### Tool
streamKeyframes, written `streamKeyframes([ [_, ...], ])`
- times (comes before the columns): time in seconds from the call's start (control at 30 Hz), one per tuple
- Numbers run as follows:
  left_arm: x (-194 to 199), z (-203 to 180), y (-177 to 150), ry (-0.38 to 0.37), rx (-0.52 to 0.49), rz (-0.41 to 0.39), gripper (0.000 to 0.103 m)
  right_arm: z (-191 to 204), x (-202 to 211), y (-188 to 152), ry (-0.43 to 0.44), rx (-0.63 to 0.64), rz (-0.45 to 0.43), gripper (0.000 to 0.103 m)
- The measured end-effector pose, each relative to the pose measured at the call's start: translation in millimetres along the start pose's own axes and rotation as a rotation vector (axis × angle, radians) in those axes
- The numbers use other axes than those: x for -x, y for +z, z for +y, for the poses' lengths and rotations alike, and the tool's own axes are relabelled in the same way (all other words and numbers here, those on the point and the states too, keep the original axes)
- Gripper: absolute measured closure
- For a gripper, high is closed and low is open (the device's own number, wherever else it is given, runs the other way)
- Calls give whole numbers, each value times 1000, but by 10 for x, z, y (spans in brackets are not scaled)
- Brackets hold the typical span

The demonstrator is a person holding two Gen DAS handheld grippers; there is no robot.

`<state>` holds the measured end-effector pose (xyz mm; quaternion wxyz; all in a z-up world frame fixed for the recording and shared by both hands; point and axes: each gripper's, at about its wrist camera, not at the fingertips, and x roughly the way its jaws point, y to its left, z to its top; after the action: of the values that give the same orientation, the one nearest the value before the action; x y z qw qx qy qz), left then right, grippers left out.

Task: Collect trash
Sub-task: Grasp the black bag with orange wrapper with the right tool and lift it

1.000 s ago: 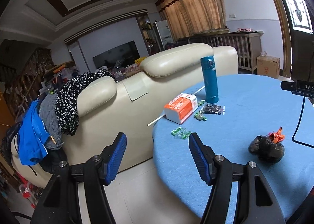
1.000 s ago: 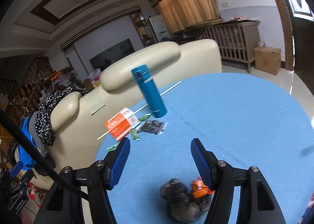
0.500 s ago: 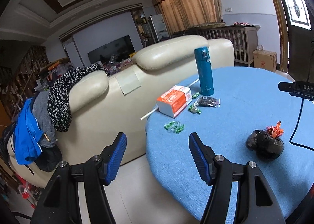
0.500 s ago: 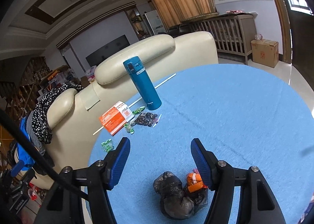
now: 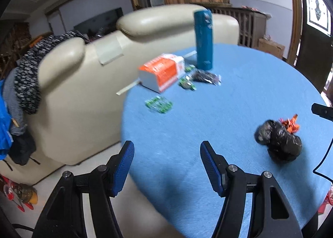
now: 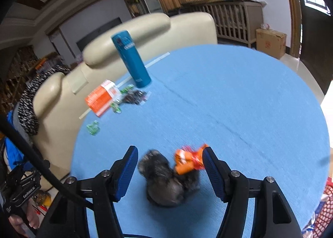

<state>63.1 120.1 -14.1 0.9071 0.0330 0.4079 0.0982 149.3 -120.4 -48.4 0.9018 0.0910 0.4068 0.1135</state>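
Your right gripper [image 6: 170, 160] straddles the black bag [image 6: 166, 183] near the worktop's [image 6: 239, 96] near edge, jaws released. Left gripper [image 5: 166, 161] released, empty. Risk: clenching on the orange wrapper [image 6: 189, 161] only, leaving the bag behind.

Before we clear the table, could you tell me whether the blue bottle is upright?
Upright: the blue bottle stands on its base on the table, cap up.

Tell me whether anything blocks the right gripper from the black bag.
Nothing visible does. The right gripper is open, and the black bag lies on the blue table between its fingers, with an orange wrapper against the bag beside the right finger. The bottle and box sit far beyond.
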Motion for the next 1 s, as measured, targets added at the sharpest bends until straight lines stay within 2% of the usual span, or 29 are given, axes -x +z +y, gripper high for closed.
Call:
streamKeyframes([
  [0.33, -259, -430, -66, -115, -84, 80, 36, -377, -344, -81, -62, -90, 125, 36],
  [0.43, -273, -483, -65, -142, -92, 96, 36, -441, -556, -47, -35, -116, 167, 37],
  [0.47, -274, -483, -58, -144, -93, 97, 36, -450, -626, -35, -29, -118, 181, 41],
  [0.57, -272, -475, -76, -131, -97, 103, 36, -453, -874, -19, -23, -138, 241, 45],
  [0.6, -272, -458, -82, -122, -96, 107, 36, -441, -945, -21, -30, -139, 260, 51],
  [0.7, -265, -368, -90, -82, -90, 115, 36, -404, -1096, -35, -26, -142, 304, 61],
  [0.83, -144, -147, -116, 4, -70, 106, 36, -333, -1191, 20, -36, -119, 322, 63],
  [1.0, 170, 238, -206, 101, 17, 89, 36, -305, -1299, 107, -26, -116, 395, 61],
])
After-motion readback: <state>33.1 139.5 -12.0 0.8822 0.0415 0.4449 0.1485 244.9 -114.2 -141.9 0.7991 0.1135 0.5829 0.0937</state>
